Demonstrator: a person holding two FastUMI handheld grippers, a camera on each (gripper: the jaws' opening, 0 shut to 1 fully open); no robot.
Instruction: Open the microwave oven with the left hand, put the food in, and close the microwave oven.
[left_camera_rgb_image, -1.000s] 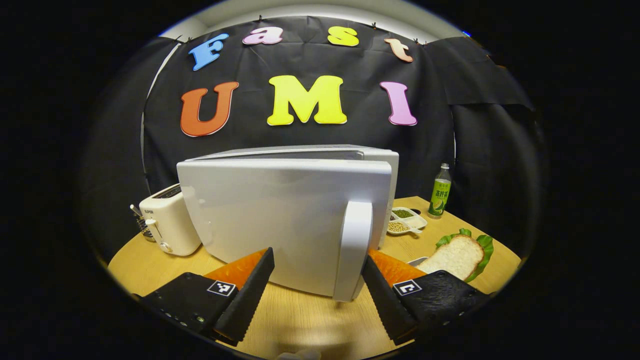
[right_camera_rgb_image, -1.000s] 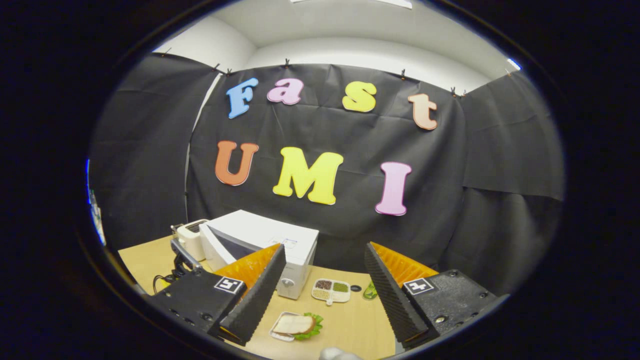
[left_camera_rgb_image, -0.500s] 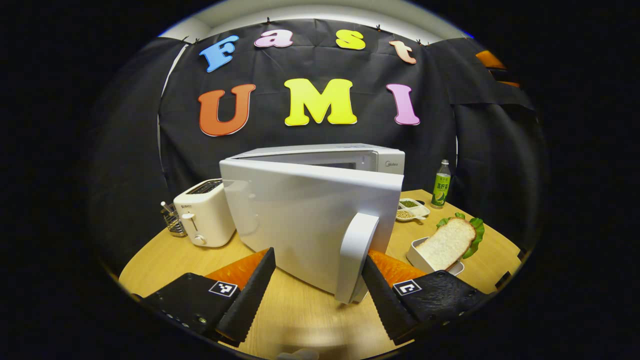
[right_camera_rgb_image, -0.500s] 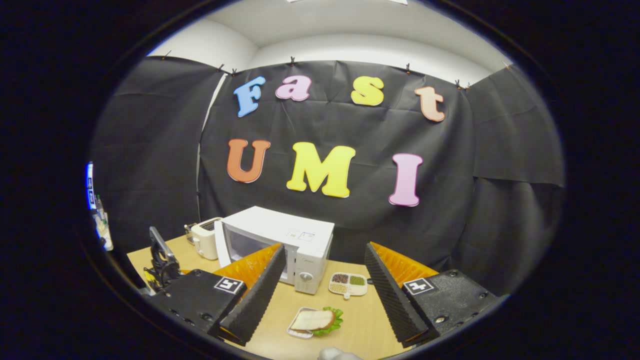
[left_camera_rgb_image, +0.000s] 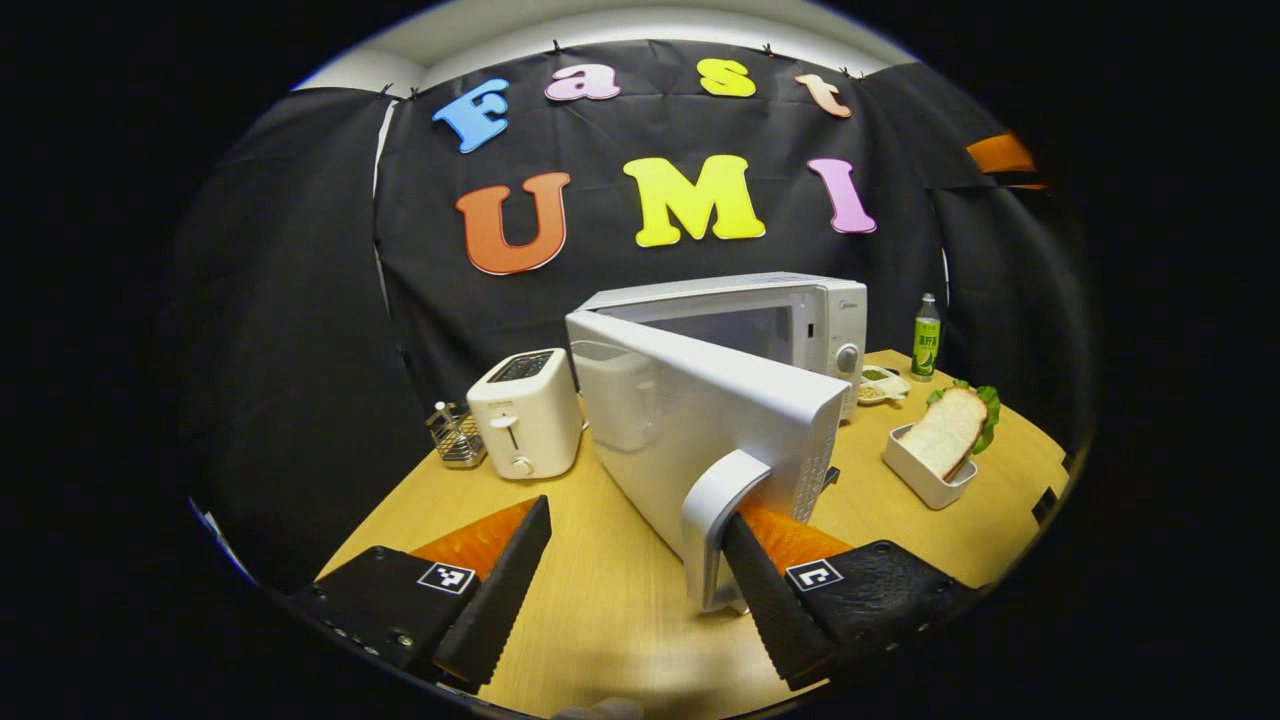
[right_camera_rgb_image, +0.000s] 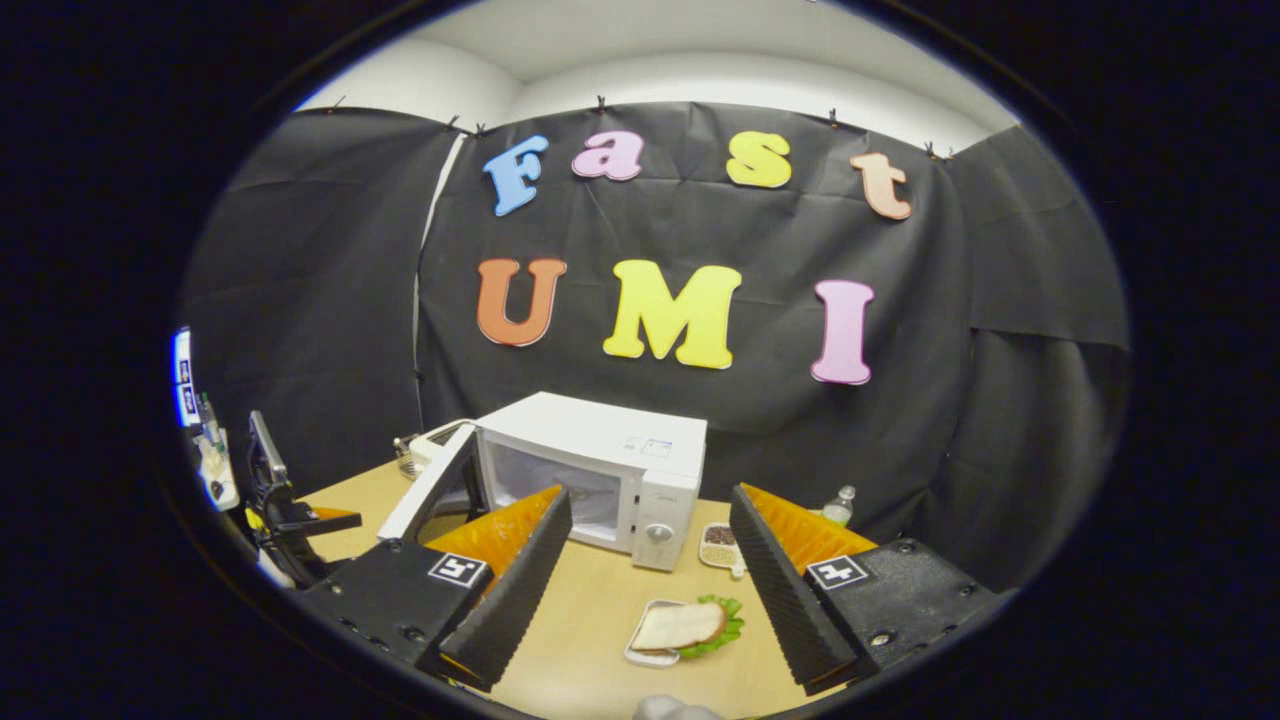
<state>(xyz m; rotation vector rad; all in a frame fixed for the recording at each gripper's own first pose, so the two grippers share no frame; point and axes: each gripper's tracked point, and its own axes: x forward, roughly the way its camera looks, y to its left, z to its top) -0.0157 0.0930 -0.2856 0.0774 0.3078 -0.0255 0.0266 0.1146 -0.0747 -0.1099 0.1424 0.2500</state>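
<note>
The white microwave (left_camera_rgb_image: 760, 330) stands mid-table with its door (left_camera_rgb_image: 700, 430) swung wide towards me. My left gripper (left_camera_rgb_image: 630, 590) is open; one of its fingers (left_camera_rgb_image: 760, 590) sits hooked behind the door handle (left_camera_rgb_image: 715, 525), the other stands apart from it. The food, a bread slice with lettuce (left_camera_rgb_image: 950, 430) in a white tray, rests to the right of the microwave. From higher up, my right gripper (right_camera_rgb_image: 645, 590) hangs open and empty above the sandwich (right_camera_rgb_image: 685, 628), facing the microwave (right_camera_rgb_image: 610, 465) and its open door (right_camera_rgb_image: 430, 490). The left gripper (right_camera_rgb_image: 285, 510) shows at the far left.
A white toaster (left_camera_rgb_image: 525, 410) and a small wire rack (left_camera_rgb_image: 458, 440) stand left of the microwave. A divided dish of beans (left_camera_rgb_image: 880, 385) and a green bottle (left_camera_rgb_image: 926, 336) sit behind the sandwich. The wooden table (left_camera_rgb_image: 600, 620) ends close to the black cloth wall.
The microwave door has swung much further open, pulled by my left gripper moving left and back. The right gripper view has shifted so the microwave's inside now shows.
</note>
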